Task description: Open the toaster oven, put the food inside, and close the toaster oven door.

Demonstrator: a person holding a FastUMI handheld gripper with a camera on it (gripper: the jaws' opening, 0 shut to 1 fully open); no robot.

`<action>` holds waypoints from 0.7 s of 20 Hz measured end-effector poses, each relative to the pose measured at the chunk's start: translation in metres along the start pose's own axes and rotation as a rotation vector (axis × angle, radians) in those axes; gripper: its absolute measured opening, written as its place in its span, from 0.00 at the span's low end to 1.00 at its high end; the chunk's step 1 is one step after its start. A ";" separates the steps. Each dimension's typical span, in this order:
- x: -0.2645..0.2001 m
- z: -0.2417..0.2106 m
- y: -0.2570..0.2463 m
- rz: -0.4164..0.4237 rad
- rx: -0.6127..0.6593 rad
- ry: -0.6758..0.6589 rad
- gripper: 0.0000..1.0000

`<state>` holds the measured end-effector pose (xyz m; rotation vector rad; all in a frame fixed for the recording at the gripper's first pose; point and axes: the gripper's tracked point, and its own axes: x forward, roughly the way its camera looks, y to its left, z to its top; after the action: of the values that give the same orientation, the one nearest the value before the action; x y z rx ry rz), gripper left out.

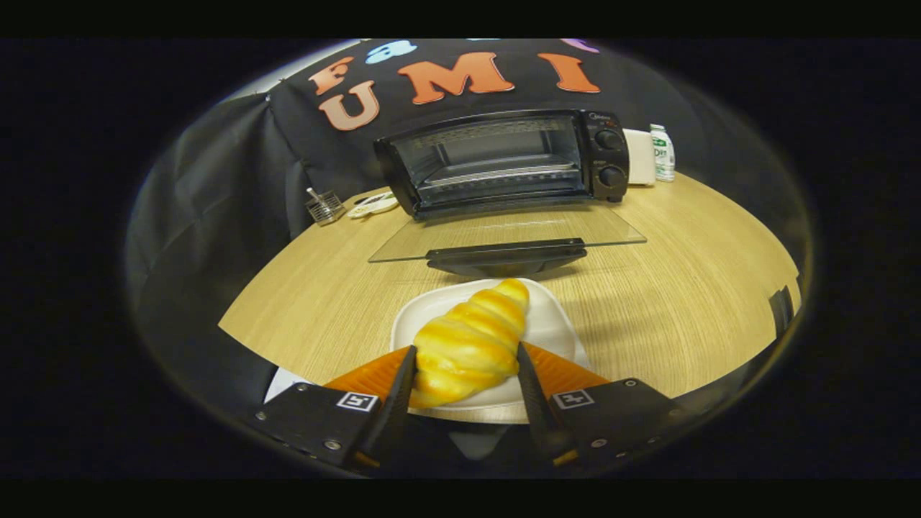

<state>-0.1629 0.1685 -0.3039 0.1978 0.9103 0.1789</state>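
- The croissant (471, 342) lies on a white plate (557, 327) near the front of the wooden table (683, 288), its narrow tip pointing toward the oven.
- The gripper (465, 370) has one finger on each side of the pastry's near, thicker half; both fingers look to be touching its flanks, so I judge it is clamped on the croissant, though how firmly cannot be told.
- The croissant seems to rest on the plate, not lifted clear; the view does not settle this.
- Just beyond the plate hangs the glass door (504, 234) of the toaster oven (504, 162), folded down flat toward the near side, its dark handle (507, 257) almost over the plate's far rim.
- The oven cavity is open, with a wire rack (496, 176) showing inside and nothing on it.
- Progress: opening is done; the food is gripped or about to be; carrying it in over the door, releasing it on the rack, and shutting the door are all left.
- Farther out: a small wire holder (325, 207) at far left of the oven, and a bottle (662, 152) at its right.
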 end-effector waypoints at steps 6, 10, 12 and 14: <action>-0.009 0.007 0.002 0.051 0.031 -0.002 0.64; -0.021 0.013 0.006 0.118 0.065 -0.022 0.64; -0.028 0.022 0.011 0.167 0.094 -0.044 0.64; -0.036 0.035 0.015 0.217 0.120 -0.082 0.64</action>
<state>-0.1574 0.1711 -0.2519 0.4127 0.8181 0.3151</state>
